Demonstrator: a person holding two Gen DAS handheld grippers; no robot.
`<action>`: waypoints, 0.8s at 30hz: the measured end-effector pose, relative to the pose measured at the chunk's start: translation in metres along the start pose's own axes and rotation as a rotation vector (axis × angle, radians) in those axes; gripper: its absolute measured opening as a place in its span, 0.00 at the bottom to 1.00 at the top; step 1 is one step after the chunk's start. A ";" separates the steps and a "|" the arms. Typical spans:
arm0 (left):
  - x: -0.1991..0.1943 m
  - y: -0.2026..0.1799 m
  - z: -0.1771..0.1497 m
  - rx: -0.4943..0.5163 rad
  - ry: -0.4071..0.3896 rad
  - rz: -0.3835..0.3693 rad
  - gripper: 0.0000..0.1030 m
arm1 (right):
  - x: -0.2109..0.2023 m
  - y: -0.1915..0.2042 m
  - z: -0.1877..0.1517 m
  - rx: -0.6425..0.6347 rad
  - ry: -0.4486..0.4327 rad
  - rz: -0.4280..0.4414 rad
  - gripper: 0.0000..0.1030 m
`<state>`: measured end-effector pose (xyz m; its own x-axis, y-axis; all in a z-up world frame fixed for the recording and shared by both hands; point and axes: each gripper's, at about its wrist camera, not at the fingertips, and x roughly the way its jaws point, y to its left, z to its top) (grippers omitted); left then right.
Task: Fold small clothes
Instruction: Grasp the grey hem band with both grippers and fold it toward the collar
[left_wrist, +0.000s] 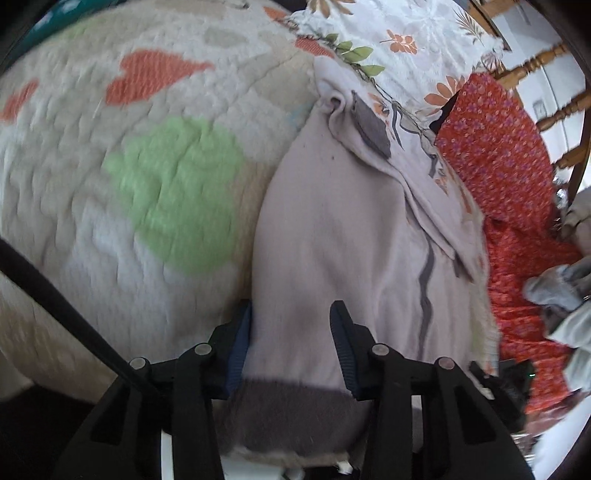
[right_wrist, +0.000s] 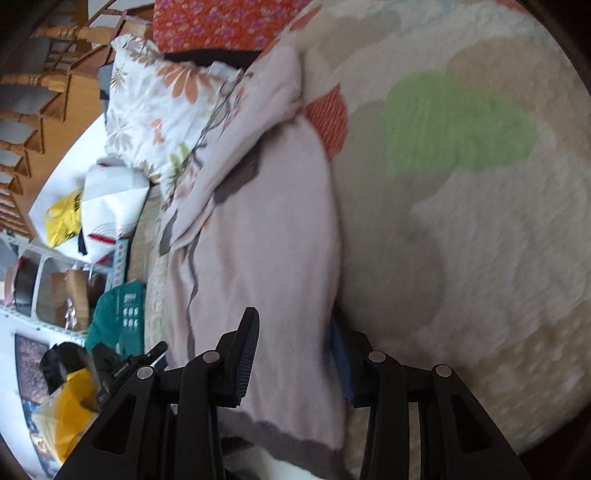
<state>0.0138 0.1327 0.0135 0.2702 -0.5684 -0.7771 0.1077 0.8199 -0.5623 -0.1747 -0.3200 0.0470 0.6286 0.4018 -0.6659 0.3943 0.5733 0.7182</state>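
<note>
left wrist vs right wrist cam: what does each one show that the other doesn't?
Left wrist only: grey socks bunched at the right edge, past the red floral fabric.

Right wrist only: yellow bag, teal box, white wire shelf along the left side.

Both: pale lilac garment with a grey hem between each gripper's fingers (left gripper, right gripper), the quilted blanket with a green patch, the floral pillow, wooden spindles.

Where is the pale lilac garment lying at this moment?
The pale lilac garment lies on the quilted blanket, below the floral pillow, beside the red flowered cloth; its grey hem runs between both grippers' fingers.
</note>
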 end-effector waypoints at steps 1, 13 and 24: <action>-0.001 0.004 -0.005 -0.019 0.013 -0.017 0.40 | 0.000 0.000 -0.003 -0.004 0.006 0.006 0.41; 0.002 -0.007 -0.046 0.055 0.053 0.037 0.40 | 0.012 0.005 -0.055 0.024 0.076 0.097 0.41; 0.006 -0.005 -0.044 0.036 0.077 0.061 0.08 | 0.024 0.035 -0.099 -0.191 0.071 -0.137 0.06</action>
<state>-0.0275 0.1220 -0.0004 0.2026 -0.5201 -0.8297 0.1283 0.8541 -0.5041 -0.2120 -0.2193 0.0361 0.5268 0.3566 -0.7716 0.3346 0.7475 0.5739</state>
